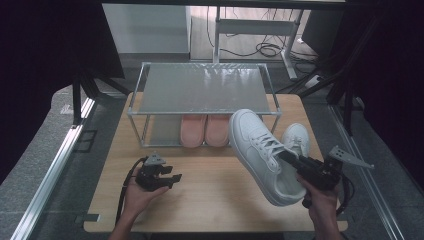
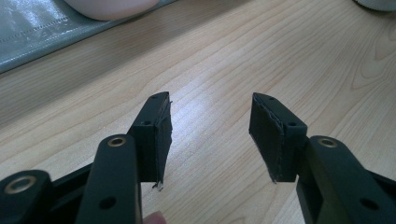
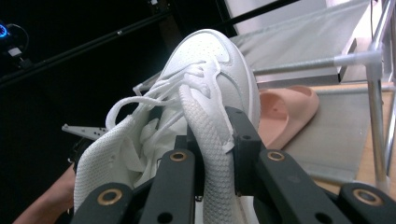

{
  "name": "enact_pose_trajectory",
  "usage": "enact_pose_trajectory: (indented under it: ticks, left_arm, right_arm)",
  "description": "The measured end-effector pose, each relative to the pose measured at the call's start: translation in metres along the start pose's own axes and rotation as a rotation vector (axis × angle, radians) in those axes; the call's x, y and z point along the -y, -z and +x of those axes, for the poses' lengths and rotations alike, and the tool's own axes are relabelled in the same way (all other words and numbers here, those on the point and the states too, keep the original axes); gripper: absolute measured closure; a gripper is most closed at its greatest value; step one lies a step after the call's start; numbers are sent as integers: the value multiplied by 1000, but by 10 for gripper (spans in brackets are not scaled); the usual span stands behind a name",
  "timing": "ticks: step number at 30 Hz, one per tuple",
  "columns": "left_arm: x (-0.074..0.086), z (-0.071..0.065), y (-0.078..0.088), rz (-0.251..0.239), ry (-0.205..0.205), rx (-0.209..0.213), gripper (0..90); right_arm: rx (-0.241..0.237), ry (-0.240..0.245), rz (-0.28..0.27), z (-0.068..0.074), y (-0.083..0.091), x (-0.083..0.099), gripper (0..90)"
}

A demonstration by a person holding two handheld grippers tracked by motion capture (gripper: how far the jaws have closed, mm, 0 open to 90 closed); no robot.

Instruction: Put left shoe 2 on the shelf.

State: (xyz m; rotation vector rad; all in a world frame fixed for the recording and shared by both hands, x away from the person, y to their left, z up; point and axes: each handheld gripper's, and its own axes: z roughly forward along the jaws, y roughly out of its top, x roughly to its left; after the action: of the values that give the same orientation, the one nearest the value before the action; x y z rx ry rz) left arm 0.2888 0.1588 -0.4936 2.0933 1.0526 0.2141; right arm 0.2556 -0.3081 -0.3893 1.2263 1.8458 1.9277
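Currently | right gripper (image 1: 289, 156) pinching white lace-up leather sneaker (image 1: 260, 150) by its collar, raised above light wooden table (image 1: 210, 200) near grey metal shoe rack (image 1: 200, 87) | left gripper (image 1: 175, 179) spread, holding nothing.

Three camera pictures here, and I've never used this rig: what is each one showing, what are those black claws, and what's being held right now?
A person works at a wooden table with a hand-held two-jaw gripper in each hand. The high view looks down from above; each of the other two views looks along one gripper's own black jaws. The left gripper is open over bare wood, holding nothing. The right gripper is shut on the side wall of a white sneaker, lifted with its toe tilted up. A second white sneaker sits on the table behind it. At the back stands a metal shoe rack, with a pair of pink slippers on its lower shelf.
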Motion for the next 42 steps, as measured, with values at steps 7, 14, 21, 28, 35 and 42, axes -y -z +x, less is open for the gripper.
enact_pose_trajectory:
  ticks: [7, 14, 21, 28, 35, 42]
  left_arm:
    - [0, 0, -1, -2, 1, 3, 495]
    - [0, 1, 0, -3, 5, 3, 496]
    - [0, 1, 1, -6, 6, 6, 496]
    - [0, 1, 0, -3, 4, 5, 496]
    - [0, 2, 2, -9, 7, 3, 496]
    - [1, 2, 0, -2, 4, 5, 496]
  right_arm:
    - [-14, -3, -16, 0, -10, -12, 819]
    - [-17, -3, -28, 0, -25, -24, 819]
    - [-14, -5, -52, 0, -34, -36, 819]
    - [-12, -15, -58, -2, -47, -46, 819]
    - [-1, -22, -66, -5, -64, -54, 819]
    - [11, -38, -75, -8, -80, -66, 818]
